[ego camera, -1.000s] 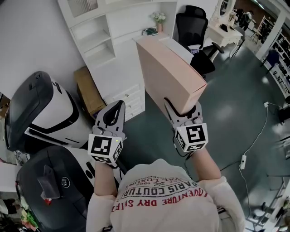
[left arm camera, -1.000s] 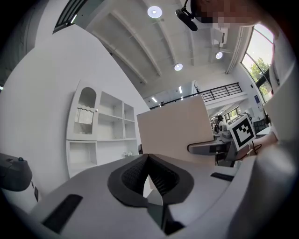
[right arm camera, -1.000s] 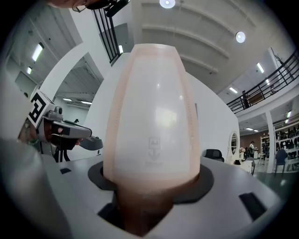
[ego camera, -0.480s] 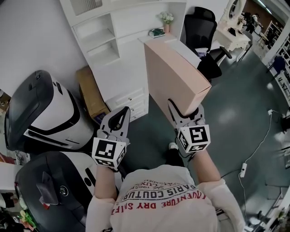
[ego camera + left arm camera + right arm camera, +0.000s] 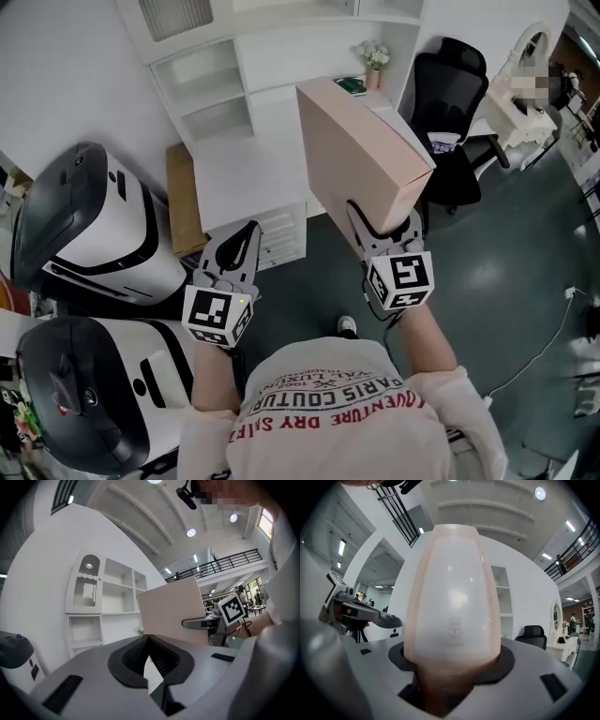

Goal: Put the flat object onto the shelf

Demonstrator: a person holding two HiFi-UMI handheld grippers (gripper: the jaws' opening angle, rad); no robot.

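A flat, pale pink box stands on edge, its lower end clamped in my right gripper, which is shut on it. In the right gripper view the box fills the middle and rises from between the jaws. Its far end points toward the white shelf unit. My left gripper hovers to the left of the box, shut and holding nothing; its tips meet. From the left gripper view the box and the shelf's open compartments are visible ahead.
Two large white-and-black machines stand at the left. A brown carton leans beside the shelf unit's drawers. A black office chair is at the right, a small plant sits on the white counter, and a cable crosses the floor.
The view has shifted: the shelf unit and chair now sit further right and closer. Both grippers keep their pose, and the box stays in the right one.
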